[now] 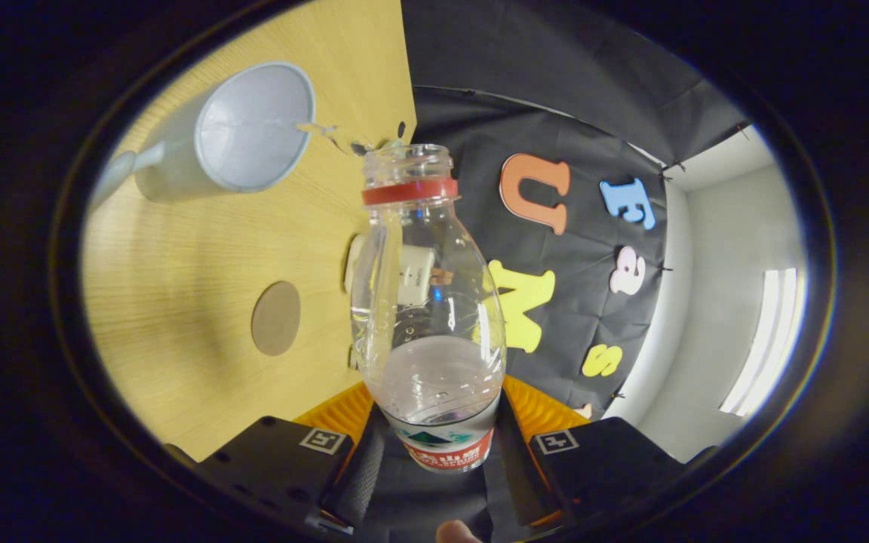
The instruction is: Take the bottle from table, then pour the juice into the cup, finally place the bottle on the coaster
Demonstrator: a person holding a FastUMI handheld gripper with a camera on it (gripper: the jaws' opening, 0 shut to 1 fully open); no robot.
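The bottle (427, 302) is clamped between the two fingers of the gripper (442, 452), which press against its labelled lower body from either side. The bottle is clear, uncapped, and ringed with a red band just below its open neck. It extends from the fingers toward 12 o'clock, its mouth being the far end. Clear liquid is collected in the part of the bottle nearest the fingers, and the upper part is seen to be empty.

The whole scene is tilted, so that the table (178, 286), of pale wood grain, lies to the 9 o'clock side of the bottle. The cup (231, 136), light grey with a handle, is seen at about 10 o'clock from the bottle's mouth, near it but apart, its open rim facing the camera. A few drops or a thin splash of liquid are caught between the bottle's mouth and the cup's rim. Whether liquid lies inside the cup cannot be told.

The coaster (276, 318), a round brown disc, rests on the table at 9 o'clock from the bottle's middle, well apart from the cup. A small white object (412, 275) is visible through and just behind the bottle; what it is cannot be made out. A fingertip (455, 532) shows below the fingers at 6 o'clock.
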